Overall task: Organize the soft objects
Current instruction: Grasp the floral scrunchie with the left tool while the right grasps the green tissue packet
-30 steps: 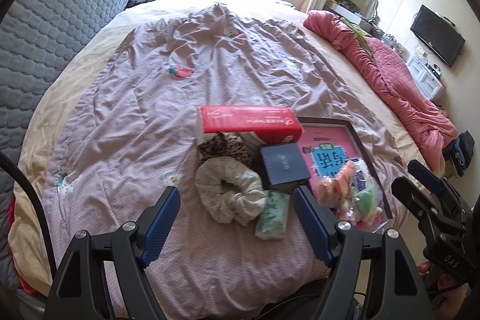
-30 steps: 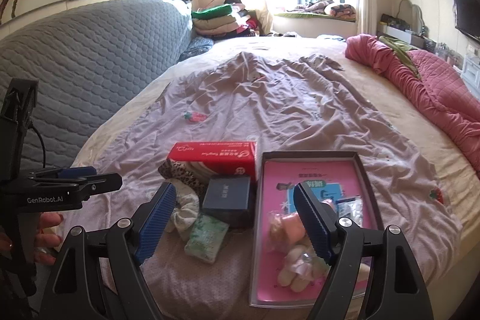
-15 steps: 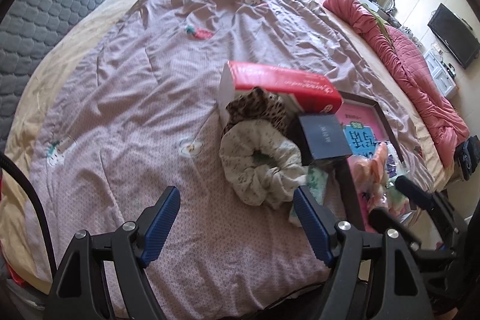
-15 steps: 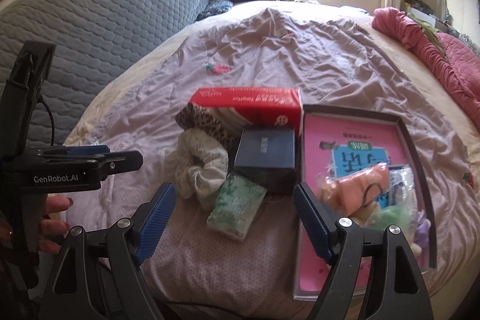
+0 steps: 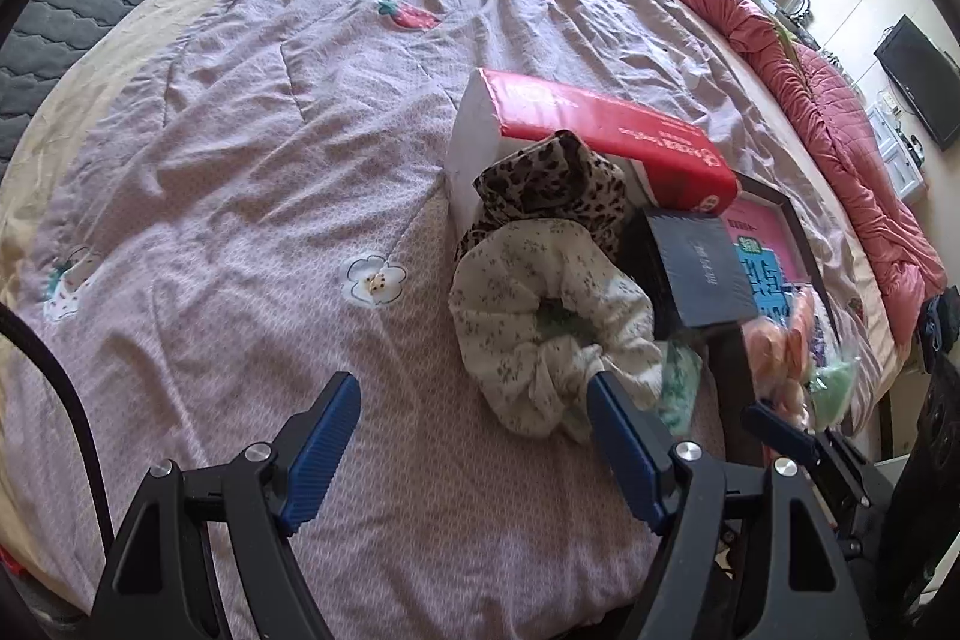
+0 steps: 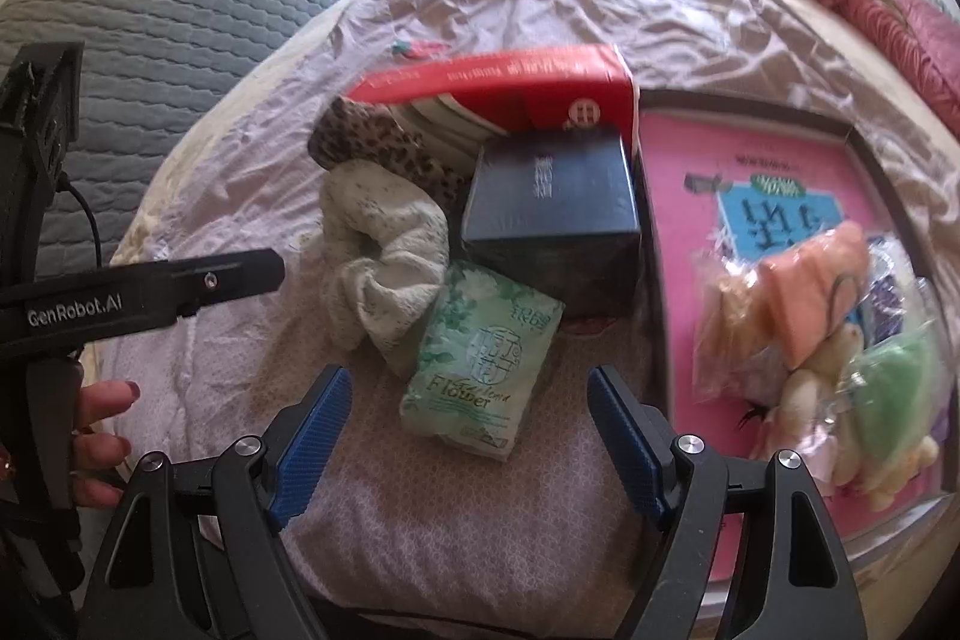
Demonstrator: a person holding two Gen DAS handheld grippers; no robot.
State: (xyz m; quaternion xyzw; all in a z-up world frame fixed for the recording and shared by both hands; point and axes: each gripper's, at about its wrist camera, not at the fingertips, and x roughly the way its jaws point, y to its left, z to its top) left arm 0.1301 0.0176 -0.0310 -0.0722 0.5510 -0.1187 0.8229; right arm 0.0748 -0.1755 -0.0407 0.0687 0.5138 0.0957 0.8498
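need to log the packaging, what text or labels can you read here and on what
"GenRobot.AI": side of the left gripper.
"Flower": green tissue pack; its other print is too small to read.
Red box, dark blue box, pink tray: print present, unreadable.

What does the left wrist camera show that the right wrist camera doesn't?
Only the left wrist view shows the wall TV and the flower patch on the quilt. Only the right wrist view shows a hand holding the left tongs and the tissue pack's "Flower" print. Both show the floral scrunchie, the red box and the dark box.
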